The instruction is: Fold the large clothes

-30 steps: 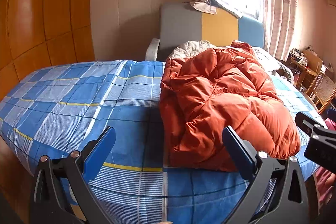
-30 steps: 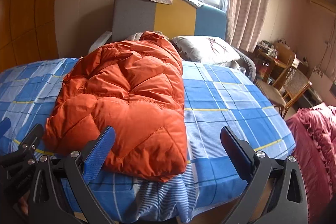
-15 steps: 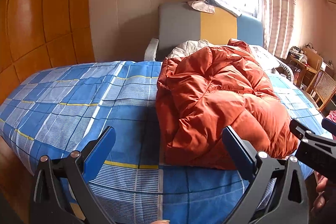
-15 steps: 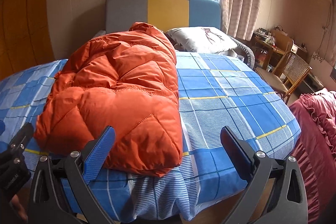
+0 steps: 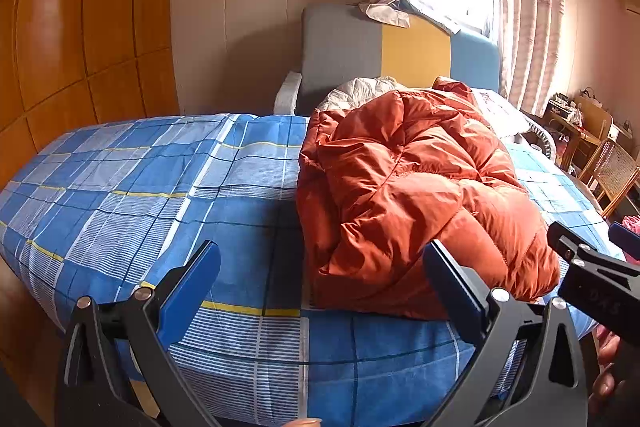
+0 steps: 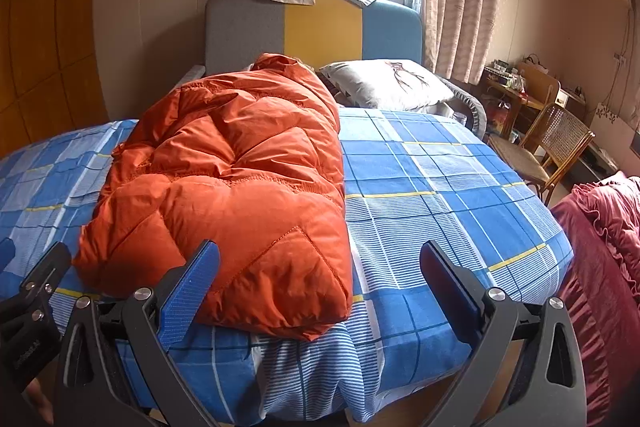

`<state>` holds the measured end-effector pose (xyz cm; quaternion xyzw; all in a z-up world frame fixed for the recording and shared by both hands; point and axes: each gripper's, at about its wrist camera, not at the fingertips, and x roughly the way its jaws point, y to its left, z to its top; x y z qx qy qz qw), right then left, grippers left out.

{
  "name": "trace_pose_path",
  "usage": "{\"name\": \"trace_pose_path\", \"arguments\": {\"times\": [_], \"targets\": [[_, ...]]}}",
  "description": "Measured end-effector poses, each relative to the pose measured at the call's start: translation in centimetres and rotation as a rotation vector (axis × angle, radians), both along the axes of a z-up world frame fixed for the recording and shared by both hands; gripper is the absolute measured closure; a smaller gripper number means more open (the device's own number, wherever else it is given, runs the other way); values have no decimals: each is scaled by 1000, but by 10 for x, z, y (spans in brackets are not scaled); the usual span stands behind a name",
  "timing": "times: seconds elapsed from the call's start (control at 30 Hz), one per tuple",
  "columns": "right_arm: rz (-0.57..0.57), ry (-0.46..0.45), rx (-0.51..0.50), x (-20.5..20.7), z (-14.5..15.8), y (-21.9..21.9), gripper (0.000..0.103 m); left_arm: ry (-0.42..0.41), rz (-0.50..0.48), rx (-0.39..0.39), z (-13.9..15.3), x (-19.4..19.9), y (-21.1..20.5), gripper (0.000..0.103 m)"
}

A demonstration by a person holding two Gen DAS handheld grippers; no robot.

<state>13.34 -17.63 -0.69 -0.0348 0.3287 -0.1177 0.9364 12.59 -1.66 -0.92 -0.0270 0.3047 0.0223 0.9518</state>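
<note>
An orange down jacket [image 5: 408, 195] is laid lengthwise on the bed [image 5: 160, 187], on a blue checked sheet, with its far end near the pillow [image 6: 384, 83] and the headboard [image 6: 312, 27]. It appears already doubled into a long, puffy bundle; its near end lies close to the foot edge of the bed.

The left gripper [image 5: 320, 283] is held wide, with nothing between its blue pads; it hovers above the foot of the bed, apart from the fabric. The right gripper [image 6: 320, 283] is likewise spread wide and empty, just short of the near end of the jacket. Each gripper is visible at the edge of the other's view.

Handling is judged as follows. The jacket is expected to be light, soft and highly compressible. The shell looks smooth and glossy, so slipping under a shallow pinch is likely. Air trapped in the quilted chambers may cause any fold to spring open.

Hold should be taken at the two near corners, on a stitched seam or hem where the fabric is thinnest, rather than on a full padded panel. A deep bite through all layers is advised, so that the lower layers are not left behind.
</note>
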Motion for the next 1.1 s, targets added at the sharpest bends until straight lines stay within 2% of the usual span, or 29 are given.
{"name": "trace_pose_path", "arguments": {"times": [0.5, 1.1], "targets": [[43, -12, -24, -6, 6, 16, 3, -8, 24, 1, 2, -5, 10, 2], [41, -23, -13, -8, 10, 12, 3, -20, -8, 12, 4, -9, 7, 2]]}}
